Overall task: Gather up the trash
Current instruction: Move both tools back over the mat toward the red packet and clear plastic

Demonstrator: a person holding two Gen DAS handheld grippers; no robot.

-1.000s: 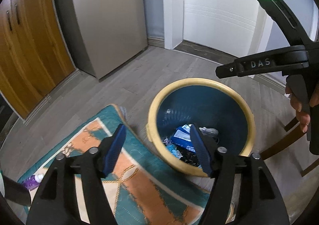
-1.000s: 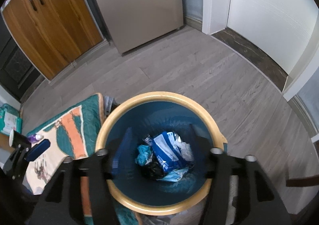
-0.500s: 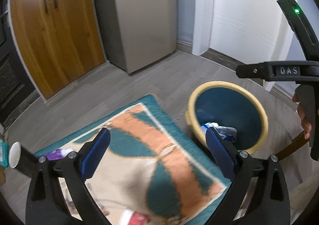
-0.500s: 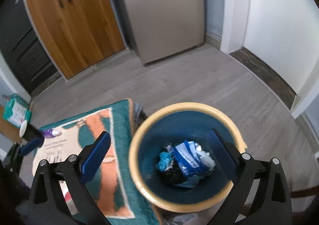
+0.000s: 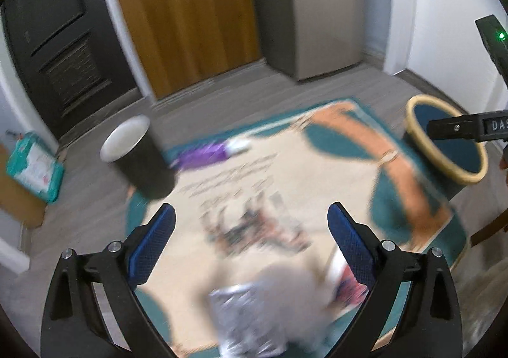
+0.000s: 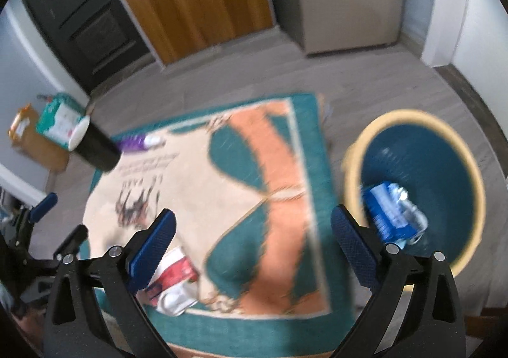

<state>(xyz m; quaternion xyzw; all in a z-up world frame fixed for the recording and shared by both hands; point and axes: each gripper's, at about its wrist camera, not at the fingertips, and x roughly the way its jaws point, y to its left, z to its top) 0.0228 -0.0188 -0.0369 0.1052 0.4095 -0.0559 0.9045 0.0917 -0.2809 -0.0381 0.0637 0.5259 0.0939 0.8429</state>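
Note:
My left gripper is open and empty over a teal, orange and cream rug. Just below its fingers lies a crumpled silvery wrapper, blurred, with a red-and-white wrapper beside it. A black cup and a purple item lie at the rug's far left edge. My right gripper is open and empty too. The red-and-white wrapper sits under its left finger. The blue bin with a yellow rim stands to the right and holds a blue wrapper.
A teal pack rests on a cardboard box at the far left. Behind the rug stand a wooden cabinet, a dark door and a grey fridge. Grey plank floor surrounds the rug.
Both grippers have swung left, away from the bin and out over the rug. Their jaws have spread wider. The bin has slid to the right side of both views.

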